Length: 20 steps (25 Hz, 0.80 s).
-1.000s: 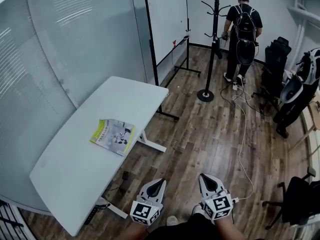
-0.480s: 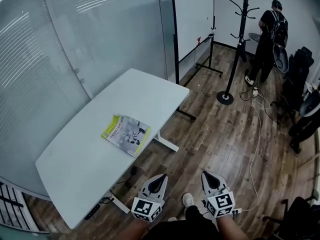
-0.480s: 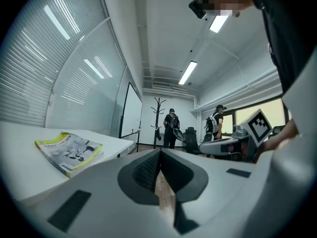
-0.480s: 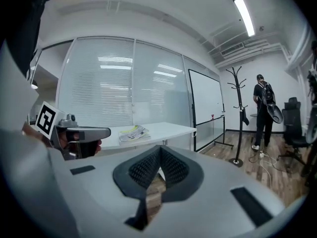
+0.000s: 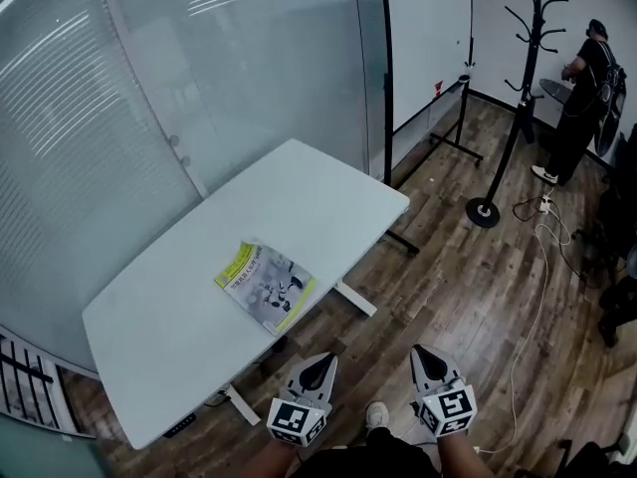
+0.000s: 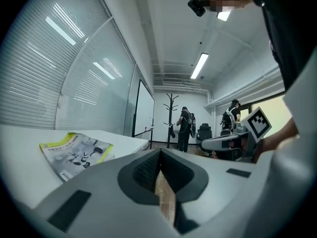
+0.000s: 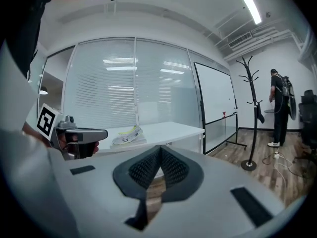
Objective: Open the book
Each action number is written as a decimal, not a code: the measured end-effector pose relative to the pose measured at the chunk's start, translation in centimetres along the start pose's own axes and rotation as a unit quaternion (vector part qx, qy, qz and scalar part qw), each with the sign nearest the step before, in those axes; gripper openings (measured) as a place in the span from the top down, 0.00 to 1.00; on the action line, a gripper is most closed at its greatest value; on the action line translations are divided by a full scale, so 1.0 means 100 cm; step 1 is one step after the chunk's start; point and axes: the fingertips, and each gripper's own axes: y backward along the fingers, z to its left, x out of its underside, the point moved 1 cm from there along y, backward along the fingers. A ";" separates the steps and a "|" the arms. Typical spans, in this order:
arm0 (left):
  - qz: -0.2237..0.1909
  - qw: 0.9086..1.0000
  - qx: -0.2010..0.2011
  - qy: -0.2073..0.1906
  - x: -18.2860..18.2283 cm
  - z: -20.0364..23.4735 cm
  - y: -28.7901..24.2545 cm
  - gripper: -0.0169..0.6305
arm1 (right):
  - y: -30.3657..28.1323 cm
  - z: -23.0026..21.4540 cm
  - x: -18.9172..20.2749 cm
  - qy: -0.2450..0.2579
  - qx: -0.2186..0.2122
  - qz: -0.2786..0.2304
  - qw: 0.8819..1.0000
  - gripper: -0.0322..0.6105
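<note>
Glossy paper book [image 5: 266, 287], smooth matt white table [image 5: 299, 197], wood-plank floor [image 5: 468, 287], frosted glass wall [image 5: 249, 58]

Head view: high up, tilted steeply down. Wide take of bench [image 5: 299, 197], floor [image 5: 458, 267] and glass wall [image 5: 199, 68]. Left gripper [image 5: 324, 362] and right gripper [image 5: 419, 353] sit at the bottom edge, nearest the lens. Book [image 5: 265, 287] is mid-frame, farther off.

Left gripper view: low, just behind its own jaws, about bench-top height. Faces down the room toward the coat stand [image 6: 171, 119]. Book near, at left; right gripper at right.

Right gripper view: same low seat behind its own jaws. Faces bench and glass wall; left gripper at left.

All three share bench, book and coat stand. Each gripper view catches the other gripper.
</note>
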 end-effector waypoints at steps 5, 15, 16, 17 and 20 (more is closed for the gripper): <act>0.006 0.999 -0.046 -0.007 0.006 0.016 -0.007 0.95 | -0.029 0.006 0.004 0.046 -0.040 0.015 0.998 0.94; 0.018 0.992 -0.128 -0.008 0.001 0.042 -0.013 0.95 | -0.080 0.018 -0.007 0.051 -0.133 0.008 0.990 0.94; 0.021 0.991 -0.135 -0.009 0.002 0.042 -0.012 0.95 | -0.084 0.019 -0.007 0.049 -0.140 0.007 0.989 0.94; 0.026 0.990 -0.141 -0.012 0.004 0.043 -0.012 0.95 | -0.087 0.021 -0.009 0.046 -0.148 0.007 0.988 0.94; 0.043 0.988 -0.150 -0.016 0.008 0.041 -0.011 0.95 | -0.096 0.023 -0.009 0.021 -0.167 0.012 0.986 0.94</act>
